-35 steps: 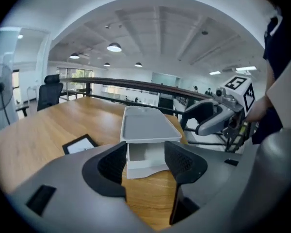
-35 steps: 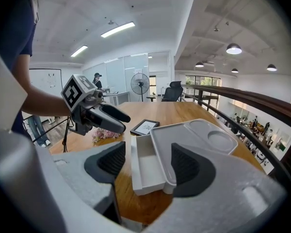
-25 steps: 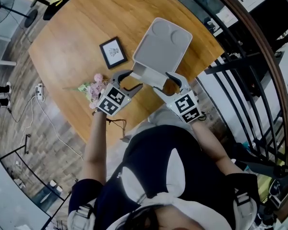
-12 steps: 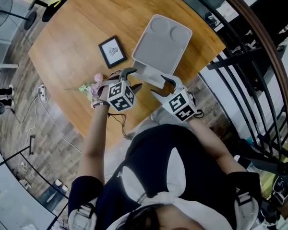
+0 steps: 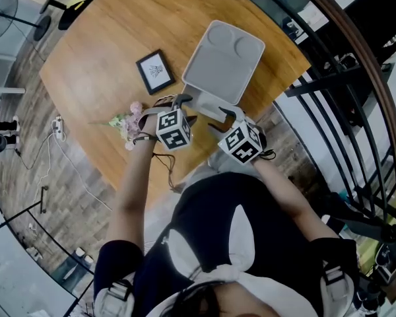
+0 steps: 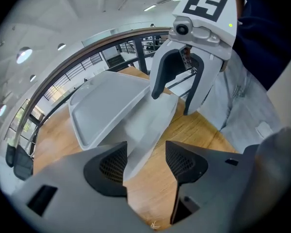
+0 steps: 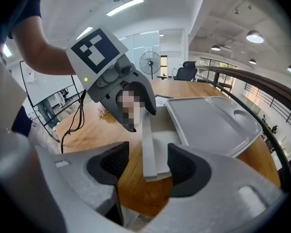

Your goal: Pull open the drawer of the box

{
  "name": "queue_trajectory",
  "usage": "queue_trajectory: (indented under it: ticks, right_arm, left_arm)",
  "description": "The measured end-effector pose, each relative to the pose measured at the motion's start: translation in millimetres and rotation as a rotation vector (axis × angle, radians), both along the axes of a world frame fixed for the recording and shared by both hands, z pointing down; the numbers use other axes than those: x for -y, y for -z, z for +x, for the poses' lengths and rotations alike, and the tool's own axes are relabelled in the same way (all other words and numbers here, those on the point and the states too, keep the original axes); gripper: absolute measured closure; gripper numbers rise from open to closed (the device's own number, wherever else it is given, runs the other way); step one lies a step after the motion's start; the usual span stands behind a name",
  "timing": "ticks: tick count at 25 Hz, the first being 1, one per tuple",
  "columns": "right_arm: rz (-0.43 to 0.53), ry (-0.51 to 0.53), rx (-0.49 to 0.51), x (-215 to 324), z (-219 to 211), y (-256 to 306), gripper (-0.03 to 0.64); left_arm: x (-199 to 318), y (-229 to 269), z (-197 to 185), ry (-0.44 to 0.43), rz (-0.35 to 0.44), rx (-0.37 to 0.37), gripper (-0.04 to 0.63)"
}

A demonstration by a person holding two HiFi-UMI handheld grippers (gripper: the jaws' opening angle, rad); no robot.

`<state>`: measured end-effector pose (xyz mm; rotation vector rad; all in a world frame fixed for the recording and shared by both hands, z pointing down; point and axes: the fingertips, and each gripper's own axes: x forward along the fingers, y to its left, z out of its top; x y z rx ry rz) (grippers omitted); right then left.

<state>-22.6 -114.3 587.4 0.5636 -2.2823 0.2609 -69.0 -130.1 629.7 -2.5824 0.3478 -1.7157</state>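
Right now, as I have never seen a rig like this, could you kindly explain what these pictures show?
A person at a round wooden table holds a two-jaw gripper in each hand; the marker cubes are part of the grippers. One picture looks steeply down from a camera on the person's head; the other two come from cameras riding on the grippers, looking along their jaws. On the table lie a grey box, a small picture frame and some flowers. The box's drawer stands partly out. The left gripper and the right gripper each have the drawer's front edge between open jaws, apparently not yet clamped.
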Motion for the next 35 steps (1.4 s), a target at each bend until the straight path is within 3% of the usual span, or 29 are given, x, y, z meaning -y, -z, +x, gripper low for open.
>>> queue_trajectory:
  ticks: [5,7,9,20,35]
  right_arm:
    - [-0.009,0.021,-0.049,-5,-2,-10,0.399]
    - [-0.002,0.015,-0.078,-6,-1,-15,0.438]
    - [0.025,0.001,-0.106,-4,0,-18,0.526]
    - [0.022,0.005,-0.099,-4,5,-18,0.529]
    - [-0.007,0.019,-0.102,-8,-1,-15,0.531]
  left_arm:
    - [6,3,-1,0.033,0.008,-0.025,0.407]
    - [7,3,-1,0.033,0.001,-0.034,0.410]
    - [7,2,-2,0.022,0.002,-0.031,0.413]
    - [6,1,1,0.016,0.051,-0.031,0.420]
    - [-3,-6,-10,-0.098,-0.027,0.086,0.454]
